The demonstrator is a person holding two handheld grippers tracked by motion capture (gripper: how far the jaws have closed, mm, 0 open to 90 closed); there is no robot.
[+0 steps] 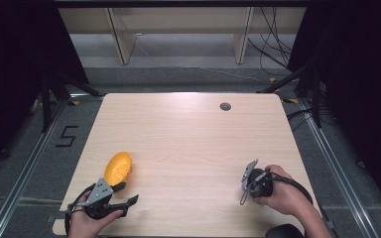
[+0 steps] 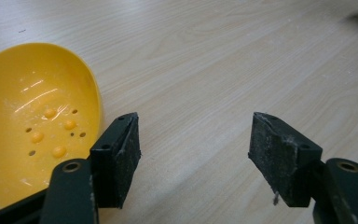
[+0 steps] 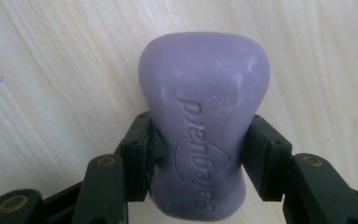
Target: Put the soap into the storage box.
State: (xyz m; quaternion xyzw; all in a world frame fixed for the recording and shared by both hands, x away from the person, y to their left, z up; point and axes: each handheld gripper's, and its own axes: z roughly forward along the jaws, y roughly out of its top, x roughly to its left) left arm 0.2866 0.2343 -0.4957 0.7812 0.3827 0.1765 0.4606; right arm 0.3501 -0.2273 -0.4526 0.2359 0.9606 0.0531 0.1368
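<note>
Wood-grain table (image 1: 188, 139) lies bare between the two hands, with the yellow soap dish (image 1: 117, 168) near its left front corner, just beyond the left gripper (image 1: 126, 193), whose jaws stand spread with nothing between them. At the right front, the right gripper (image 3: 200, 154) pinches the purple soap bar (image 3: 203, 116) across its narrow waist. The bar looks slick, so the grip should stay firm and level while it travels across, then ease apart only once the bar sits low inside the dish's perforated hollow.

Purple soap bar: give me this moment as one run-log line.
right gripper: shut on purple soap bar | left gripper: open, nothing between pads | yellow soap dish: on table, beside left gripper
</note>
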